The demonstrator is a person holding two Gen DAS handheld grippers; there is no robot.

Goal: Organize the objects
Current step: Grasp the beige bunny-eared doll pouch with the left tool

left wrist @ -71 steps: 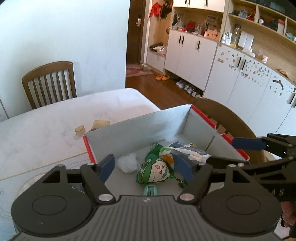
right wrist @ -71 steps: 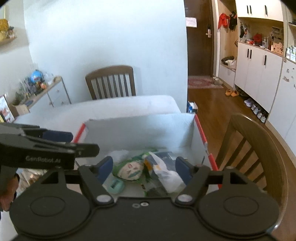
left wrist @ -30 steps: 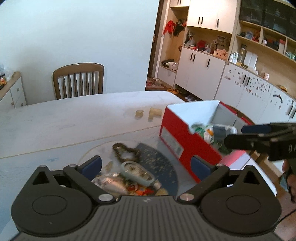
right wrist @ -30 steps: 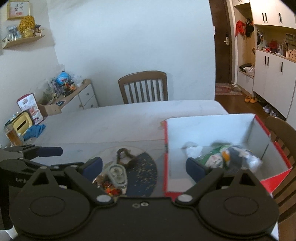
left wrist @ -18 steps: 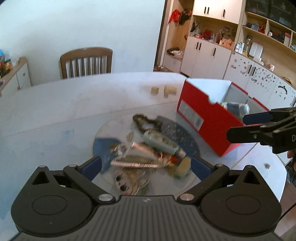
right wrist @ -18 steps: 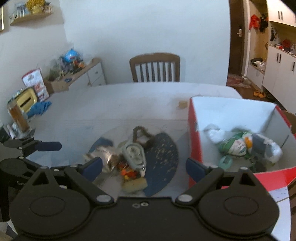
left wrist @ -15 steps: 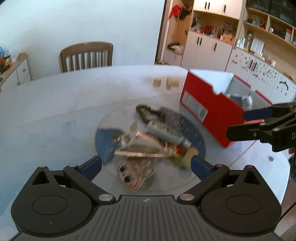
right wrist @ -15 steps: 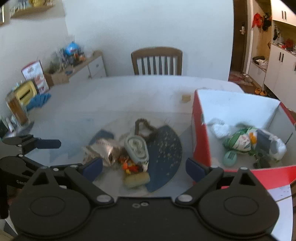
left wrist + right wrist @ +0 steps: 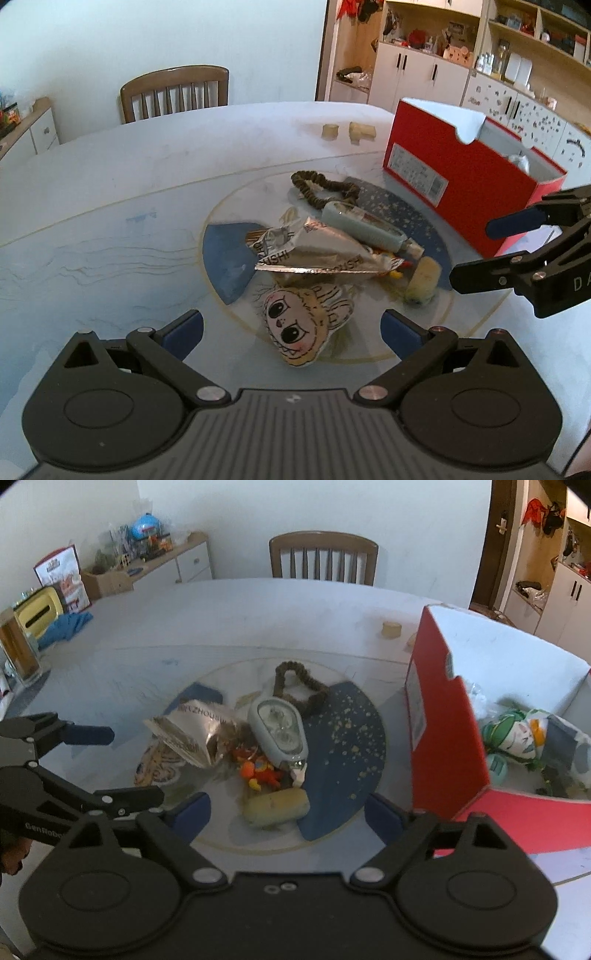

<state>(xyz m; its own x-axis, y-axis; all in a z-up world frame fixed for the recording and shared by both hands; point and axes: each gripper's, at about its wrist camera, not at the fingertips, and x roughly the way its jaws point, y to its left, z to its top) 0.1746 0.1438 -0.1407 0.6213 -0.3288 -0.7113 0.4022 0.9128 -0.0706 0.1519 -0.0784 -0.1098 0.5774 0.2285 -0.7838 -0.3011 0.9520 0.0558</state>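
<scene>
A pile lies on a round blue-and-white mat (image 9: pixel 343 738): a doll-face plush (image 9: pixel 303 325), a silver foil packet (image 9: pixel 317 251), a pale blue oval case (image 9: pixel 279 731), a brown scrunchie (image 9: pixel 299 690), an orange toy (image 9: pixel 258 770) and a yellowish cylinder (image 9: pixel 275 806). My left gripper (image 9: pixel 291 332) hangs open over the doll-face plush, with its pads clear of it. My right gripper (image 9: pixel 288 816) has its jaws closing; the yellowish cylinder lies just ahead between them, untouched. To the right stands a red box (image 9: pixel 439 720) holding a green plush (image 9: pixel 513 734) and other items.
Two beige blocks (image 9: pixel 347 131) lie on the marble table (image 9: pixel 110 177) behind the mat. A wooden chair (image 9: pixel 323 555) stands at the far side. At the table's left are a glass jar (image 9: pixel 18 650) and a blue cloth (image 9: pixel 66 624). White cabinets line the right wall.
Both grippers have swung away from the red box and come down over the pile on the mat, which now fills the views. The right jaws stand slightly narrower.
</scene>
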